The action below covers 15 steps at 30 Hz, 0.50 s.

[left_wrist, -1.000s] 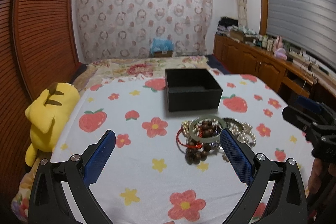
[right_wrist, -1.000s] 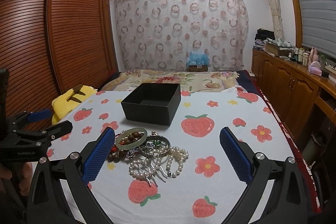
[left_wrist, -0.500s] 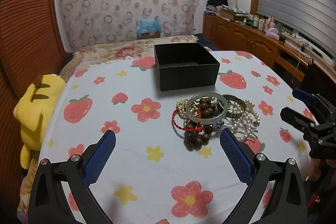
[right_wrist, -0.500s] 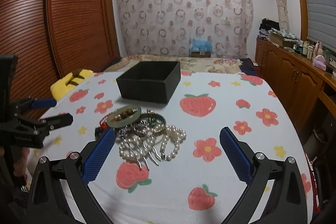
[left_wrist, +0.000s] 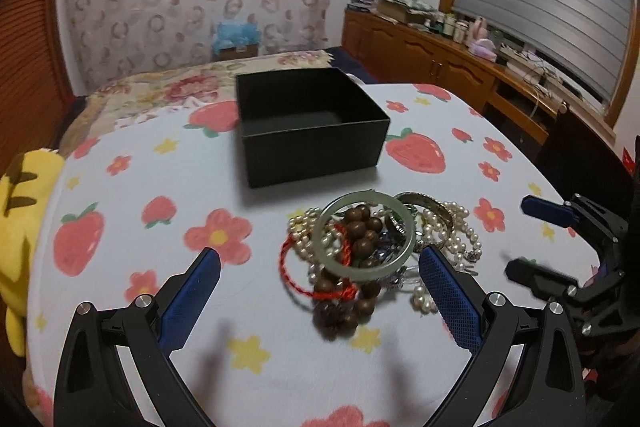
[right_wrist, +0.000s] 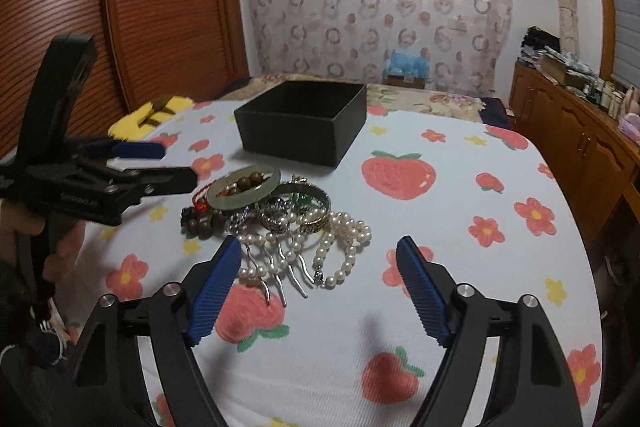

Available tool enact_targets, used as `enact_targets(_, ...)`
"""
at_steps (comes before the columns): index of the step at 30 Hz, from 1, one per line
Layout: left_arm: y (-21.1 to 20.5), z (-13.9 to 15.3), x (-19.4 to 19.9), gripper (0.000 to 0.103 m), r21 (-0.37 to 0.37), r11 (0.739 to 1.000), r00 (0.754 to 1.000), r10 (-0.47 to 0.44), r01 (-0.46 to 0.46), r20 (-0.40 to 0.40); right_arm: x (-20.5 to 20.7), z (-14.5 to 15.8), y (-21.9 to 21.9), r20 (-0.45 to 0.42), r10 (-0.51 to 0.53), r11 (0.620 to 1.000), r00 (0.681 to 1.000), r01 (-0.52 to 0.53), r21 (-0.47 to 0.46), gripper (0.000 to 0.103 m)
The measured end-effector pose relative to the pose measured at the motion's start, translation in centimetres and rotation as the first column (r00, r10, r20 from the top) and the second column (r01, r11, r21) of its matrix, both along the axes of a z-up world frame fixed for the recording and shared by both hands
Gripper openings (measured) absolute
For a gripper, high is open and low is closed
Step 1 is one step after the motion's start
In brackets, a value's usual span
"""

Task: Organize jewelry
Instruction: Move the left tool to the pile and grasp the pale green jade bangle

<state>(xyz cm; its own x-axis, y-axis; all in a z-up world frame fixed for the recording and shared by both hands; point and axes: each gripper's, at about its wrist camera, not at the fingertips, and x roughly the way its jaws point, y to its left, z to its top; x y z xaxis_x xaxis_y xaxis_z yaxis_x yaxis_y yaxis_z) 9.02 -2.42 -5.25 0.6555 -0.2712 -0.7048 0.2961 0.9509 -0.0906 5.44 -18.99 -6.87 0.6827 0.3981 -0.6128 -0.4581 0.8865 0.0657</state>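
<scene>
Jewelry pile (left_wrist: 376,247) lies before black box (left_wrist: 308,123); both grippers (left (left_wrist: 320,291), right (right_wrist: 320,283)) gape empty, right's just narrowing.

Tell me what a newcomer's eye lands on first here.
A tangled heap of jewelry sits mid-table on the strawberry-print cloth: a pale green jade bangle lies atop brown wooden beads, beside white pearl strands. Behind it stands an open, empty black square box.

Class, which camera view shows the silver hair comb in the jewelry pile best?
The right wrist view: the hair comb lies at the pile's near edge, prongs clearly visible, before the right gripper. In the left wrist view it is mostly hidden behind that gripper's blue finger and the pearls.
</scene>
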Motion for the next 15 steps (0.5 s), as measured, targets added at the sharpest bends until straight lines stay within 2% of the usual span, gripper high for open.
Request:
enact_targets(10, -2.4, -1.1, 2.7, 0.094, -0.046, 0.995, 0.992, -0.092, 0.088, -0.083, 0.6, 0.0, 0.8, -0.016, 0.058, 0.997, 0.998, -0.059, -0.04, 0.078)
enact_targets(12, -2.9, -1.4, 3.3, 0.089, -0.059, 0.993, 0.989, -0.11, 0.105, -0.102, 0.7, -0.1, 0.8, -0.024, 0.065, 0.997, 0.998, -0.066, -0.047, 0.078)
enact_targets(15, -3.2, -2.2, 4.3, 0.088, -0.058, 0.994, 0.985, -0.103, 0.096, -0.136, 0.9, -0.1, 0.7, -0.027, 0.068, 0.996, 0.997, -0.07, -0.058, 0.078)
